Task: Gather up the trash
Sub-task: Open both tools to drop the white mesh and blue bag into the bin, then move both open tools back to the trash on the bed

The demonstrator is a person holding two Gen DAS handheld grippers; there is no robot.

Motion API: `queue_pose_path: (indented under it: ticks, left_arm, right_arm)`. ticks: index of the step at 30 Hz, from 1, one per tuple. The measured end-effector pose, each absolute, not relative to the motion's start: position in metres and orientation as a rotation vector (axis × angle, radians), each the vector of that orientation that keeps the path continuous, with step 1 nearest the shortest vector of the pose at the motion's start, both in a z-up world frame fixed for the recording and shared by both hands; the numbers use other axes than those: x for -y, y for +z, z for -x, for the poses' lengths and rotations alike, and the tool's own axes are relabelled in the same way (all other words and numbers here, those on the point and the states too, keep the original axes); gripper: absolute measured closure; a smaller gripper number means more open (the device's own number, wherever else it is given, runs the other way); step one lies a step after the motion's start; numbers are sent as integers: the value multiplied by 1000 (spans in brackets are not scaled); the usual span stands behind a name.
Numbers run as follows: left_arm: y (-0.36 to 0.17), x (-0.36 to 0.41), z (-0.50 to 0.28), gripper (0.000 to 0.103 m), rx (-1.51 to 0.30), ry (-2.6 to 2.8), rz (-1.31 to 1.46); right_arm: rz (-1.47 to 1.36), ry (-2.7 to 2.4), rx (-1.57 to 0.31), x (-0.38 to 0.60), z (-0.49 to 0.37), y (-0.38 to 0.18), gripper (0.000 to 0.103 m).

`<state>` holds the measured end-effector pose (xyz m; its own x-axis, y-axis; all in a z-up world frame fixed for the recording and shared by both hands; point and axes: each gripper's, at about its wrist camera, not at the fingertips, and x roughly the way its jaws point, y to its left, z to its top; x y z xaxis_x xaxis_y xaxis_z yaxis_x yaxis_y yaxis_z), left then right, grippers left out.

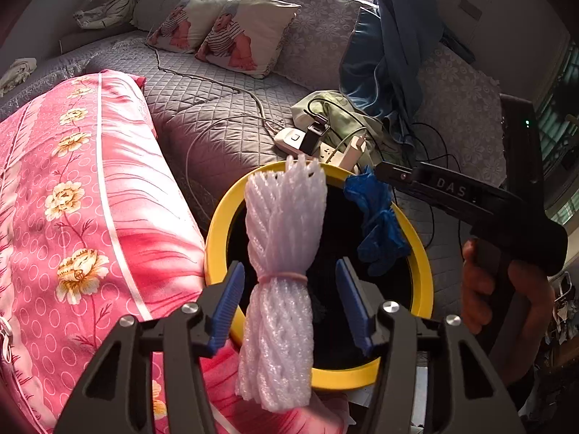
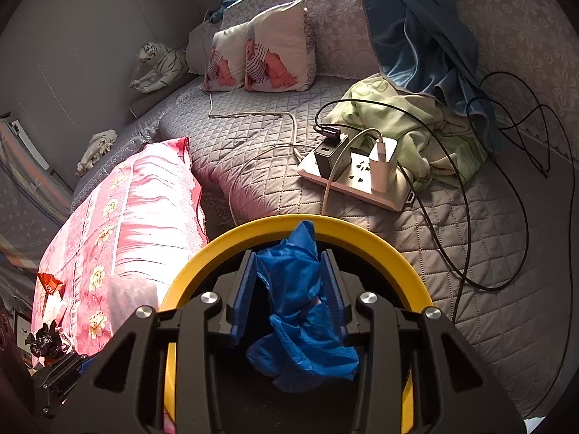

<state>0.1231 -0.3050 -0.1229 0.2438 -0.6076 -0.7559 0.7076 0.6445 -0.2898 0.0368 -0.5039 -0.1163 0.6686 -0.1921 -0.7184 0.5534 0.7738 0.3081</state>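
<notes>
A white foam net bundle point(image 1: 280, 271), banded at its middle, hangs between the left gripper's point(image 1: 289, 303) parted jaws, pads clear of it, over the yellow-rimmed bin point(image 1: 217, 231). The right gripper's point(image 2: 289, 293) jaws stand slightly apart around one crumpled blue glove point(image 2: 300, 311). Two printed cushions point(image 2: 260, 54) and one power strip point(image 2: 362, 177) lie on the bed.
</notes>
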Motion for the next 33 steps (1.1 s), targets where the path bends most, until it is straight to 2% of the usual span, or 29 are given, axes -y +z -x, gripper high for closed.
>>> queue_pose_path:
  ticks: [10,18,33]
  left_arm:
    - [-113,283,-136,46,-963,-868,-56]
    - [-90,236,-149,46,-915,-758,-29]
    - [-60,81,-165,46,-846,-489,61]
  right_arm:
    - [-548,-442,-712,505,-32,-110,62]
    - [-516,-381,-700,484,-40,-99,62]
    - [-357,25,-812,340,-113,-97,61]
